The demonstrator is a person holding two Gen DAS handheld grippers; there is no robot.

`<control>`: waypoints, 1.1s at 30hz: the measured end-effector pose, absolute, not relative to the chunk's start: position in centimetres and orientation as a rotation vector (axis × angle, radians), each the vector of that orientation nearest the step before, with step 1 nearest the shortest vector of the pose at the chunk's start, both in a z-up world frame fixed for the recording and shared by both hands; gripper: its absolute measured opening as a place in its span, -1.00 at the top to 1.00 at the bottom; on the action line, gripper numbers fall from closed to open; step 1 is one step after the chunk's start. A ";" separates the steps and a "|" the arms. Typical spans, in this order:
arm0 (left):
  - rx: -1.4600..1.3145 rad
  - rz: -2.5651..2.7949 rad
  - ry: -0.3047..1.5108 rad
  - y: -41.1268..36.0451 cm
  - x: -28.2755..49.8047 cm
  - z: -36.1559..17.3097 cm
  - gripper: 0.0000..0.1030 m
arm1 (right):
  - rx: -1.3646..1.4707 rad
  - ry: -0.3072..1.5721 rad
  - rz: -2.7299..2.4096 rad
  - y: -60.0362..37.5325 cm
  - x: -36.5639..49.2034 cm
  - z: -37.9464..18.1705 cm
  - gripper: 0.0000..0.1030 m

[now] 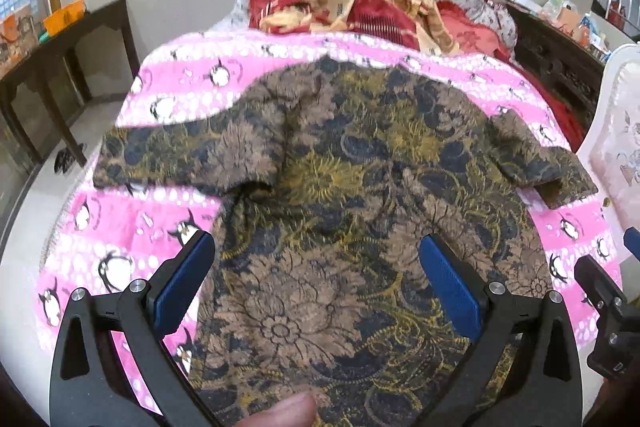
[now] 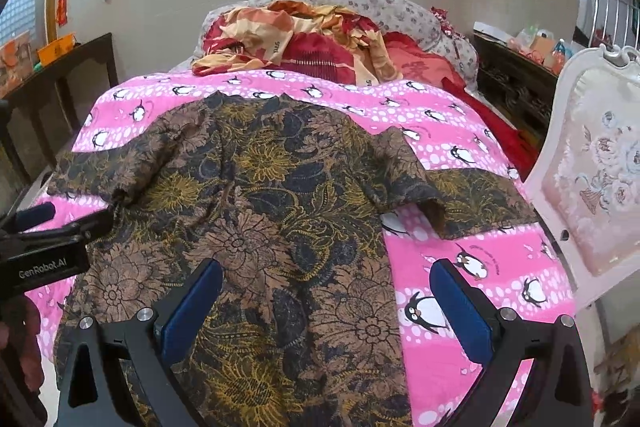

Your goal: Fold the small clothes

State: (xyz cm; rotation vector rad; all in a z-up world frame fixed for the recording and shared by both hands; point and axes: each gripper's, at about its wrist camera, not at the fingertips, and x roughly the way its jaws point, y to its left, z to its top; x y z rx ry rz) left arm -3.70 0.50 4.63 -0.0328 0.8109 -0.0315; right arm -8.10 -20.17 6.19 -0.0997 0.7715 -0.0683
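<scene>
The floral shirt [image 2: 256, 211] lies spread flat on the pink penguin blanket [image 2: 472, 267], sleeves out; the left gripper [image 1: 316, 283] hovers over its hem, jaws wide; the right gripper [image 2: 326, 311] straddles the shirt's side edge, jaws wide, holding nothing.

A home bedroom: bed [image 2: 440, 131] with penguin quilt, heaped bedding [image 2: 304, 39], dark wooden sideboards [image 2: 80, 67].
</scene>
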 end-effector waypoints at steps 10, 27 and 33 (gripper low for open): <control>-0.012 -0.131 0.860 -0.5 -3.4 3.1 -0.99 | -0.059 0.743 -0.035 -20.0 -9.3 6.9 -0.99; 0.010 -0.003 0.848 0.2 -4.6 3.4 -0.99 | -0.015 0.733 -0.016 -21.9 -9.7 5.8 -0.99; 0.011 0.023 0.846 0.7 -3.8 3.4 -0.99 | 0.019 0.747 -0.004 -22.1 -7.7 4.6 -0.99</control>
